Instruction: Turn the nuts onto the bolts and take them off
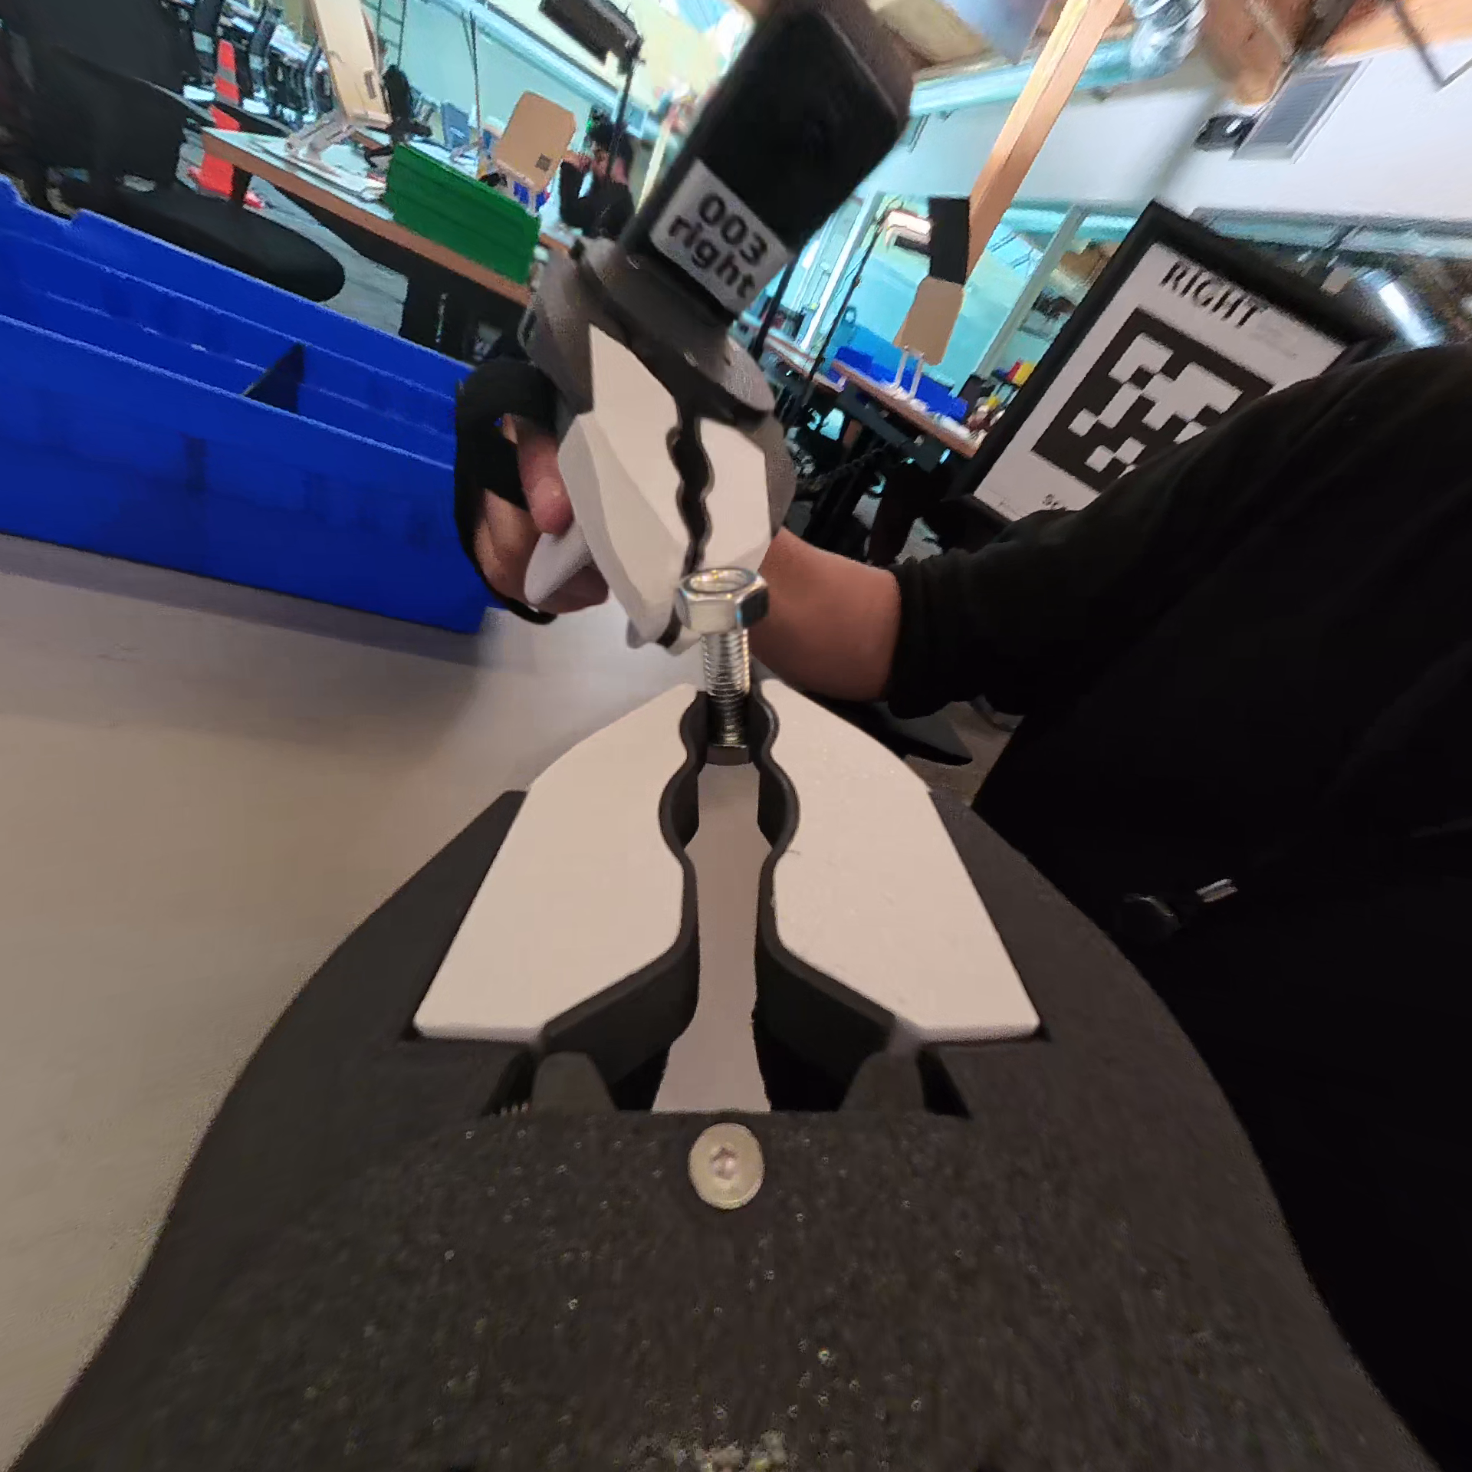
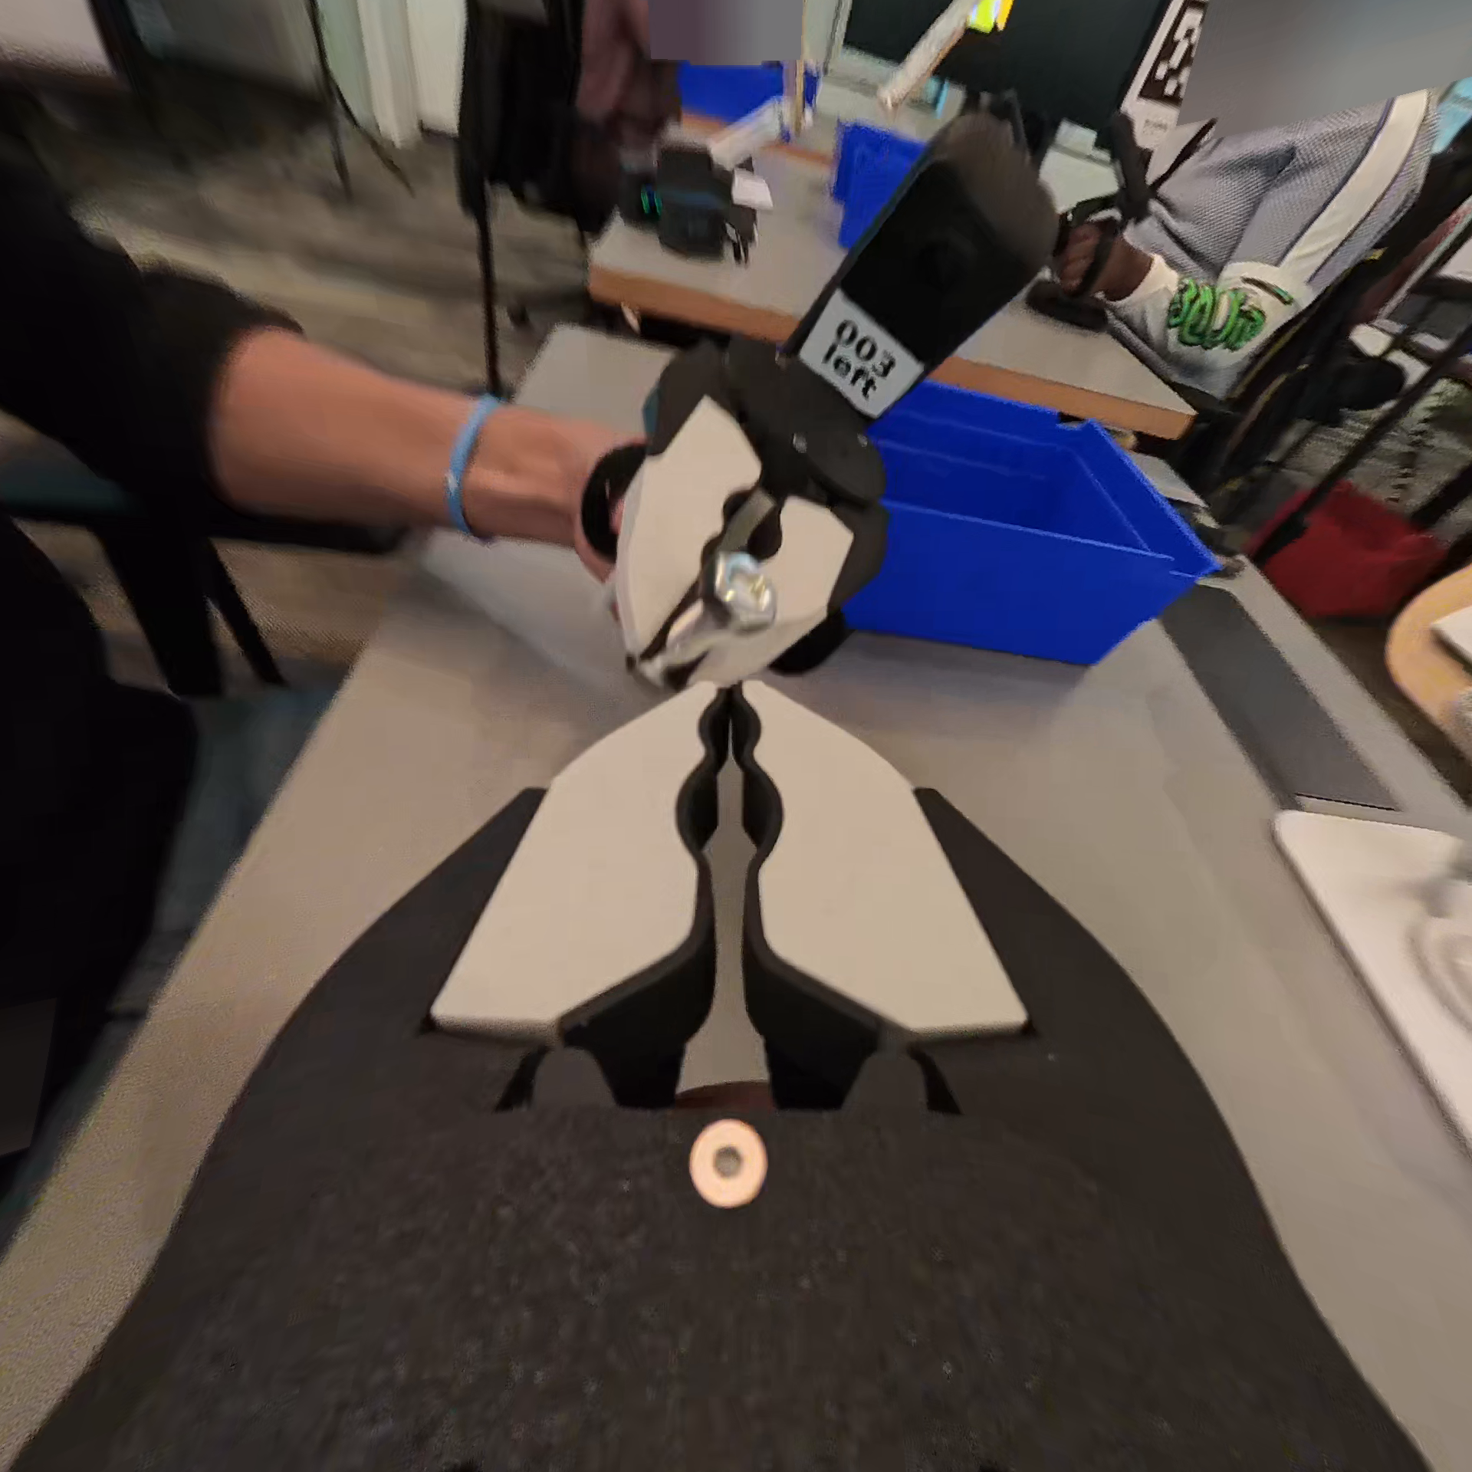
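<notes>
My left gripper [image 1: 726, 721] is clamped on the bolt [image 1: 723, 685]: the lower threads and the bolt's bottom end sit pinched in the notch near the tips of the two white fingers [image 1: 605, 860], and the shank stands up out of them, clear of the grey table [image 1: 159, 796]. A silver hex nut [image 1: 723, 607] sits at the top end of the shank, with bare thread showing between it and my fingertips.

From the left wrist view, my right gripper [image 1: 665, 633] comes in from the far side, tilted down, its white fingers drawn nearly together with only a thin wavy gap between them. Their tips sit right against the left side of the nut. I cannot tell for certain that they are pinching it; the contact point is partly hidden behind the nut. A hand [image 1: 542, 510] holds that gripper's handle, with a black sleeve [image 1: 1195, 557] running off to the right.

In the right wrist view, which is blurred, my right gripper's fingers [image 2: 605, 868] meet at the tips just below the left gripper, and the bolt and nut show as a bright smear between the left gripper's fingers.

A blue bin [image 1: 199, 446] rests on the far left of the table.
</notes>
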Demonstrator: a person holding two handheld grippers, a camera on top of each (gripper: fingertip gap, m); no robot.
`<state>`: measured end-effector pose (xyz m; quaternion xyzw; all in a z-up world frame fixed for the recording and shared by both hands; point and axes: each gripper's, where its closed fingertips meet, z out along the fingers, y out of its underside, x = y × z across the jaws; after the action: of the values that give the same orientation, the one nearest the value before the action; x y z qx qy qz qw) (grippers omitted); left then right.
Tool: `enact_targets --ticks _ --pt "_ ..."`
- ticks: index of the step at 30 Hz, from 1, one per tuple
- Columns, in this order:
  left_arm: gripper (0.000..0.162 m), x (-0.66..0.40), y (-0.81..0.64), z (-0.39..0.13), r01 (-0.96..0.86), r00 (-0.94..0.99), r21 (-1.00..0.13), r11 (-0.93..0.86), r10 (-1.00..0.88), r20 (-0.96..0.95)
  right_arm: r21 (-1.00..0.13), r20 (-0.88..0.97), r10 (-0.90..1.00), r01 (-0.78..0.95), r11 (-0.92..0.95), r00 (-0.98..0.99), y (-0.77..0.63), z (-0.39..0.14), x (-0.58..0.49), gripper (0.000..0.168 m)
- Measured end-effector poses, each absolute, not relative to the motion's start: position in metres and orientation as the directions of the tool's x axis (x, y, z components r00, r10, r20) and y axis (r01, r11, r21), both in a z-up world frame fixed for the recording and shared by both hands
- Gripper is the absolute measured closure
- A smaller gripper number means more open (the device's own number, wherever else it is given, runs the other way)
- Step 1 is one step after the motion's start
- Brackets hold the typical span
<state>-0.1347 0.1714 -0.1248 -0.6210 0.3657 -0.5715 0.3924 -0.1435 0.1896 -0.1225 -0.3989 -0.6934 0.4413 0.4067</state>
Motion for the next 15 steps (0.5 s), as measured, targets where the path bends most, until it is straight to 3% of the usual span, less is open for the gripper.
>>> enact_targets --ticks 4,5,8,13,15 --pt "0.154 -0.148 0.176 -0.134 -0.052 0.136 -0.900 -0.433 -0.896 0.423 -0.909 0.296 0.918 0.218 0.356 -0.263 0.196 -0.120 -0.146 0.168" --pt "0.154 -0.149 0.178 -0.135 -0.044 0.144 -0.899 -0.436 -0.893 0.427 -0.911 0.254 0.928 0.255 0.324 -0.271 0.197 -0.124 -0.147 0.165" --pt "0.154 -0.152 0.188 -0.146 -0.074 0.229 -0.901 -0.427 -0.887 0.401 -0.934 0.053 0.960 0.325 0.146 -0.276 0.198 -0.130 -0.151 0.134" --pt "0.153 -0.154 0.201 -0.152 -0.069 0.322 -0.920 -0.385 -0.881 0.345 -0.945 -0.214 0.952 0.294 -0.144 -0.219 0.207 -0.121 -0.160 0.112" --pt "0.154 -0.158 0.206 -0.146 -0.018 0.338 -0.929 -0.369 -0.877 0.342 -0.940 -0.286 0.934 0.250 -0.231 -0.213 0.207 -0.121 -0.165 0.112"
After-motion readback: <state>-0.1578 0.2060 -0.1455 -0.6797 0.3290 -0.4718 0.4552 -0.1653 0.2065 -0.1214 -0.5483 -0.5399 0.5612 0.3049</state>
